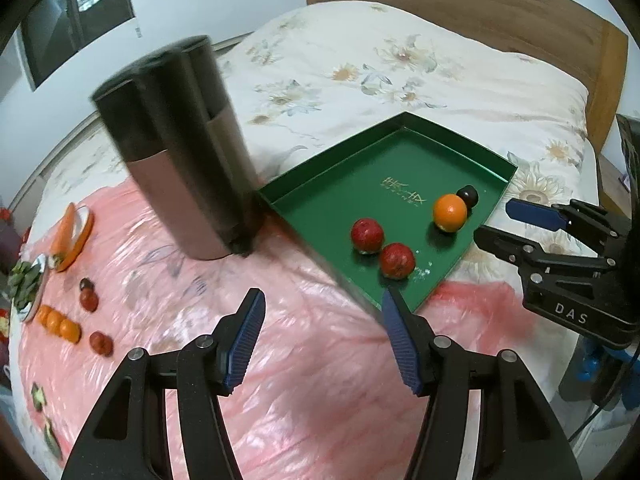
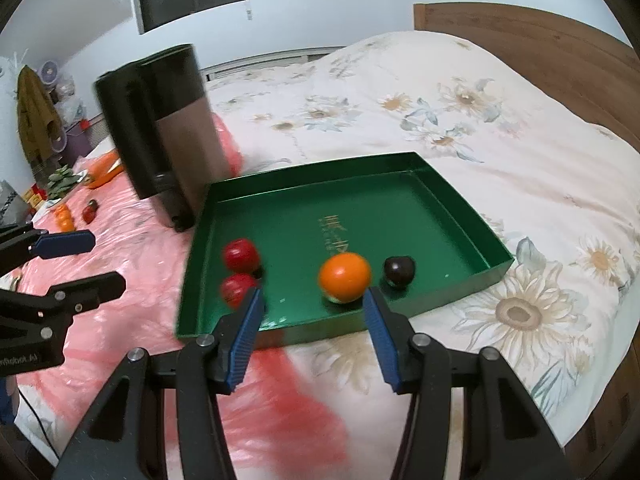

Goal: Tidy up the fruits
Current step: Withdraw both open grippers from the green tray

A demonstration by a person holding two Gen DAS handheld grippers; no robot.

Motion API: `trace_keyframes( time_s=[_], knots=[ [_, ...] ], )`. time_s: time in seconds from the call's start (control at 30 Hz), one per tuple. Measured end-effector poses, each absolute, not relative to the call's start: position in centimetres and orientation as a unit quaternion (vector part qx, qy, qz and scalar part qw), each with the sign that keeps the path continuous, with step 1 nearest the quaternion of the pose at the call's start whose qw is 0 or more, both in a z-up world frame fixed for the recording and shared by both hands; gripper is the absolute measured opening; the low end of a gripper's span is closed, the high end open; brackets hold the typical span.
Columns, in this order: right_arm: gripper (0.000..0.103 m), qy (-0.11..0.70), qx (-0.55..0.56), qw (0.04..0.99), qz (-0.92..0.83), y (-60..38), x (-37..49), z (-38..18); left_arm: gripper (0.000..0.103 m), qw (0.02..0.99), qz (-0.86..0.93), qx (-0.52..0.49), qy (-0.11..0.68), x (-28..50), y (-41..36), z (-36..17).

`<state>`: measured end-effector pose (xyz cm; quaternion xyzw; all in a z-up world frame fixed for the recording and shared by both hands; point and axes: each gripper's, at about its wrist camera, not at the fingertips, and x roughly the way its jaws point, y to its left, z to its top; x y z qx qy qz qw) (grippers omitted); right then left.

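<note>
A green tray lies on the bed. It holds two red fruits, an orange and a small dark fruit. My left gripper hovers open over the pink sheet, just short of the tray's near corner, with nothing between its blue pads. My right gripper is open above the tray's near wall, empty, with the orange just beyond its tips. Each gripper shows in the other's view, the right one by the tray's right side and the left one at the far left.
A tall dark canister stands against the tray's left corner. On the pink plastic sheet, several loose oranges and red fruits lie far left, beside a plate of greens. A wooden headboard borders the floral quilt.
</note>
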<state>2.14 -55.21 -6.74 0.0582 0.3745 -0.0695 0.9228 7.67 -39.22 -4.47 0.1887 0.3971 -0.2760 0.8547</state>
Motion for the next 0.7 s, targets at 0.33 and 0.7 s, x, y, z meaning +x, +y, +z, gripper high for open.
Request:
trace_keyframes(
  time_s=[0.33,0.7],
  knots=[
    [0.074,0.367,0.062,0.927,-0.045,-51.5,0.2,-5.6,0.055,0.864,-0.259,0.188,0.389,5.7,-35.7,-3.2],
    [0.074,0.361,0.062,0.93,-0.019,-47.5,-0.9,-4.6,0.06,0.877,-0.238,0.182,0.376,4.0,-31.9,-1.9]
  ],
)
